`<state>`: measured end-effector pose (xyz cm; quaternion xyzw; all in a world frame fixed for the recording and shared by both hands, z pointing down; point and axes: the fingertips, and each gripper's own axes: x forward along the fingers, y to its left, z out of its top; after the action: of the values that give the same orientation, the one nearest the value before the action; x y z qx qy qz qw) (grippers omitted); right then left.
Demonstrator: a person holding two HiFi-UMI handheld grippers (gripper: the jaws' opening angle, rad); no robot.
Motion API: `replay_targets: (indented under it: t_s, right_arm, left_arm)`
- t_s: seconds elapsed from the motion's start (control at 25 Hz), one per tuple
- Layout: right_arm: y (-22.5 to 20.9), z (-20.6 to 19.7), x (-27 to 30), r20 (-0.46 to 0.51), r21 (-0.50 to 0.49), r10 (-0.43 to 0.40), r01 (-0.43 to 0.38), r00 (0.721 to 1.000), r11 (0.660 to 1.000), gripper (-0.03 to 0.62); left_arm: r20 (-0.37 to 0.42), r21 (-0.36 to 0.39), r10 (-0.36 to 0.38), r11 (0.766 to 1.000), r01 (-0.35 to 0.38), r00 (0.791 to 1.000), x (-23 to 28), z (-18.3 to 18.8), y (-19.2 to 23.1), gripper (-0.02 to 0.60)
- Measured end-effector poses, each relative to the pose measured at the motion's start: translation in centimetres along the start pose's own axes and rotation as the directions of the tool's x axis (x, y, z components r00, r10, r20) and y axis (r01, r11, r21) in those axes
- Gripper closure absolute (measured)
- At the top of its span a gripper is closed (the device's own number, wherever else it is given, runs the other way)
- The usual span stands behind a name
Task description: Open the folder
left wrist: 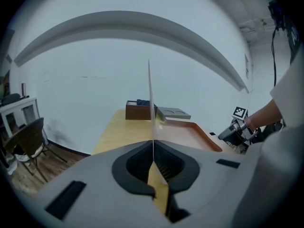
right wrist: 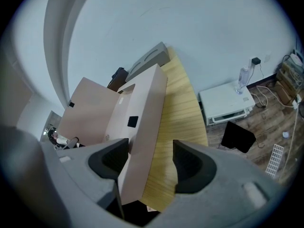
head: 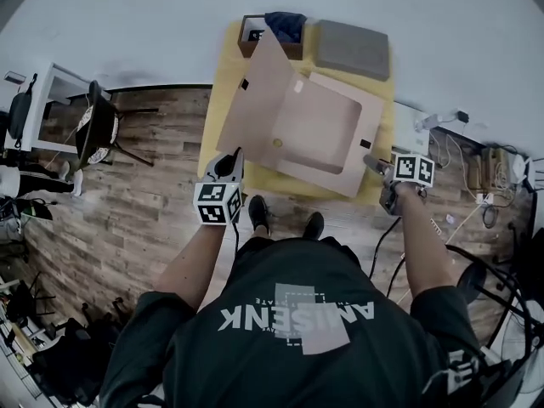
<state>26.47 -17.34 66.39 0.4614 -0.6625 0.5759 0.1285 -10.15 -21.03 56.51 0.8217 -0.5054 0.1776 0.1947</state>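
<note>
A tan cardboard folder (head: 327, 130) lies on the yellow table (head: 223, 83) with its lid (head: 255, 100) swung up to the left. My left gripper (head: 231, 161) is shut on the lid's near edge. In the left gripper view that lid (left wrist: 150, 99) shows as a thin upright sheet running into the closed jaws of my left gripper (left wrist: 153, 163). My right gripper (head: 374, 167) sits at the folder's near right corner. In the right gripper view the folder's side wall (right wrist: 145, 127) stands between the jaws of my right gripper (right wrist: 151, 163), against the left pad and apart from the right one.
A brown box (head: 272, 34) with blue cloth and a grey pad (head: 353, 48) sit at the table's far end by the wall. A black chair (head: 98, 130) stands on the left. A white low cabinet (right wrist: 228, 103) and cables are on the right.
</note>
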Motion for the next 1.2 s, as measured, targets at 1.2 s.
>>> replay_targets:
  t_s: [1.2]
  right_arm:
    - [0.1, -0.7, -0.6, 0.034, -0.033, -0.145, 0.146, 0.989, 0.989, 0.312]
  left_arm:
    - [-0.321, -0.142, 0.239, 0.945, -0.296, 0.916, 1.5, -11.9, 10.3, 0.404]
